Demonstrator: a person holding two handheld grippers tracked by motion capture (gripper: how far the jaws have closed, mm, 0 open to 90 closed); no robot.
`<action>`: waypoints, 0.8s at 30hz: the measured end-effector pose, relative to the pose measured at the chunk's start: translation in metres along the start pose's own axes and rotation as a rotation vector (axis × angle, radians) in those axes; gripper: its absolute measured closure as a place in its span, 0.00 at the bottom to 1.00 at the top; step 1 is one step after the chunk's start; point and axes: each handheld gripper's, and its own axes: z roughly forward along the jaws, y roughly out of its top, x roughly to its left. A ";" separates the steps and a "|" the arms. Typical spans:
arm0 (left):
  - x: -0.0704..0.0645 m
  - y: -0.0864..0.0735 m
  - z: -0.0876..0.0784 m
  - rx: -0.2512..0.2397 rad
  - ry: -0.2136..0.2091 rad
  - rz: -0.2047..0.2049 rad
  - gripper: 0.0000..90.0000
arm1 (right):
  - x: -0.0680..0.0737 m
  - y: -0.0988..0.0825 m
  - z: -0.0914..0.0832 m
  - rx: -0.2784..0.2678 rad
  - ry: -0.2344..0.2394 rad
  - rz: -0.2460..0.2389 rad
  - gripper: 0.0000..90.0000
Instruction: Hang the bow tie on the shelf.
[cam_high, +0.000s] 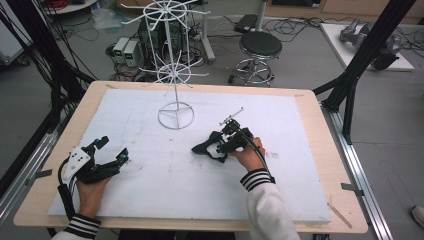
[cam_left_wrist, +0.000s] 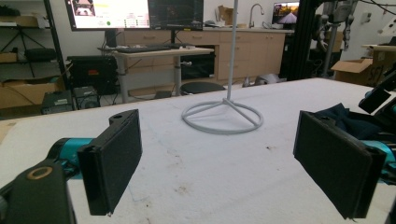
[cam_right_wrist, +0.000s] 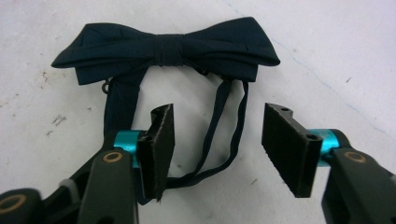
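A dark navy bow tie (cam_right_wrist: 168, 46) lies flat on the white board, right of centre (cam_high: 205, 148). Its thin strap (cam_right_wrist: 238, 126) loops back between the jaws of my right gripper (cam_right_wrist: 219, 112), whose pads stand apart without pressing on it. In the high view the right gripper (cam_high: 218, 145) rests low over the tie, pointing left. My left gripper (cam_high: 112, 148) sits at the board's left side, open with nothing between its pads (cam_left_wrist: 217, 121). From the left gripper view, the tie (cam_left_wrist: 345, 119) appears far right.
A white wire display stand (cam_high: 175, 115) rises at the board's far middle, its ring base (cam_left_wrist: 222, 116) ahead of the left gripper. The white board (cam_high: 150, 195) covers a wooden table (cam_high: 320, 150). A stool (cam_high: 260, 45) and cables lie beyond the far edge.
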 end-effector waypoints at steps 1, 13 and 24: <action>0.000 0.000 0.000 0.001 0.000 0.000 0.18 | -0.001 0.000 0.001 0.007 -0.002 0.003 0.53; 0.000 0.000 0.000 0.000 -0.001 0.000 0.18 | -0.004 -0.001 0.006 0.060 -0.006 0.015 0.67; 0.000 0.000 0.000 -0.001 -0.001 -0.001 0.18 | -0.004 0.001 0.008 0.083 -0.013 0.004 0.90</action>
